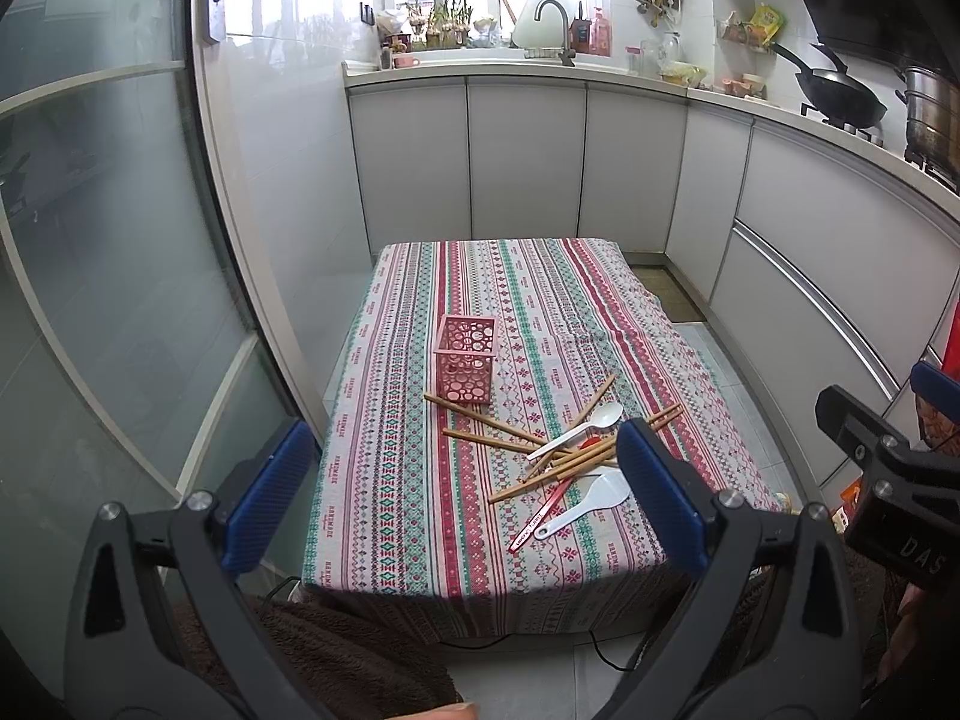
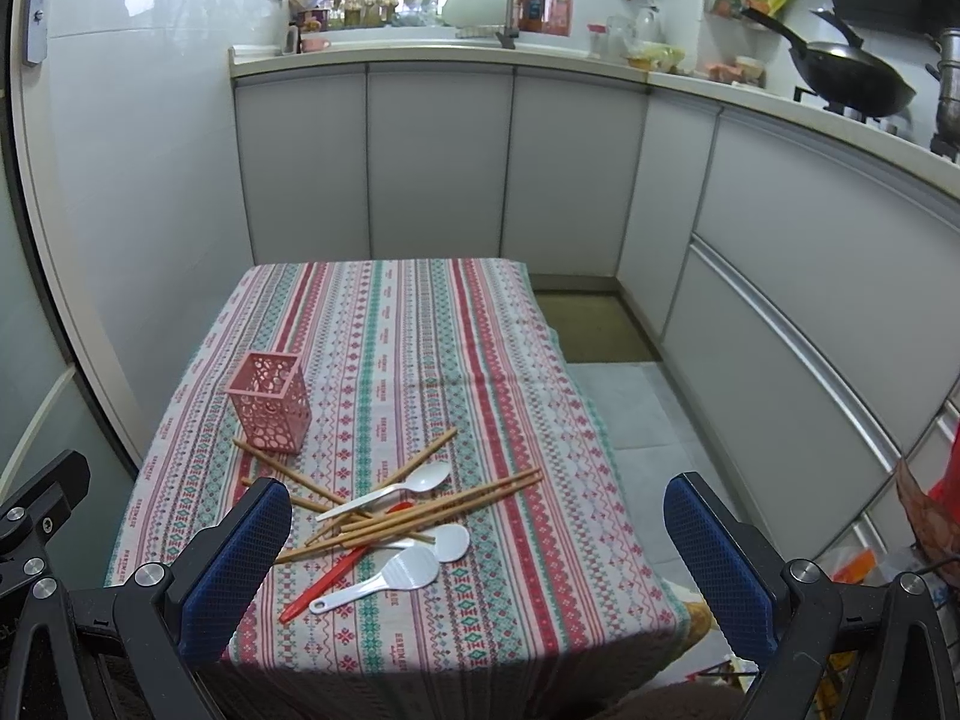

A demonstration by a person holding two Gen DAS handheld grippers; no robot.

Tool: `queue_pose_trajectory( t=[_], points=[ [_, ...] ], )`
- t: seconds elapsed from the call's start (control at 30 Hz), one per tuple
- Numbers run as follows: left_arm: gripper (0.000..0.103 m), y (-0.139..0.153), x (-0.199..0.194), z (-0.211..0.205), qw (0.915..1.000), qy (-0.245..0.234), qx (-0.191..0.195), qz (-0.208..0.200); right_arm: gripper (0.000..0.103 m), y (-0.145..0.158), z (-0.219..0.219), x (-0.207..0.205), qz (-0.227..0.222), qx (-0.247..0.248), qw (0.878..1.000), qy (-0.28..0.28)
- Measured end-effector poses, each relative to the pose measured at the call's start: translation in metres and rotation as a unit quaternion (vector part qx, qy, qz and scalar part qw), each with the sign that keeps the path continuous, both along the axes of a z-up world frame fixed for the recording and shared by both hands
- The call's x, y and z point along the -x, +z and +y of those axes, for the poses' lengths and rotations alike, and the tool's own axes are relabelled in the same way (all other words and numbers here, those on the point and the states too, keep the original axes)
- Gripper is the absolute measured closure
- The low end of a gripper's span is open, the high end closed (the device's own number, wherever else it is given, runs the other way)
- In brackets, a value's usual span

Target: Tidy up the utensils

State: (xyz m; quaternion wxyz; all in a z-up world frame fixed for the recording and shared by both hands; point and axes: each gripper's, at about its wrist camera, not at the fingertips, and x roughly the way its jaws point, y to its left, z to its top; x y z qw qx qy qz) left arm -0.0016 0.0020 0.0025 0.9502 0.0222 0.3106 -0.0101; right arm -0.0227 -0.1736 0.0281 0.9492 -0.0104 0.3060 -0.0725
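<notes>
In a narrow kitchen, between white cabinets and a glass door, stood a low bench (image 2: 420, 324) draped in a striped, patterned cloth. Beyond it, along the worktop, sat a sink tap (image 2: 495, 0), and to the right a black wok (image 2: 852, 81).

Near the bench's near edge, held above and short of the cloth: the left hand-held gripper (image 1: 462, 504), blue pads spread wide, nothing between them. Beside it, likewise raised and short of the cloth: the right hand-held gripper (image 2: 480, 564), pads also spread wide and empty.

Toward the left of the cloth, upright and apart from both grippers: a pink perforated utensil holder (image 2: 271, 402), open at the top, with nothing seen standing in it. Touching its base, or just in front of it, one end of a wooden chopstick.

In front and to the right of the holder, spread loosely in a crossed heap: the chopsticks (image 2: 432, 510), lying flat on the cloth. Across the heap, bowl pointing right: a white spoon (image 2: 396, 489). Nearest the bench edge, handle pointing left and toward the camera: a white rice paddle (image 2: 390, 576). Just behind the paddle, a second white spoon bowl (image 2: 453, 542). Alongside the paddle, partly under the chopsticks: a red utensil (image 2: 327, 579), its head hidden by the heap.
</notes>
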Motion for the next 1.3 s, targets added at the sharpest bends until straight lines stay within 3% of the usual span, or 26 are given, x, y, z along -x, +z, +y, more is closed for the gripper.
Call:
queue_pose_trajectory(
  t=[1.3],
  points=[
    [0.002,-0.0011,0.0000,0.0043,1.0000,0.006,0.001,-0.001,0.001,-0.0035,0.0069,0.0003,0.001,0.000,1.000,0.003]
  ],
)
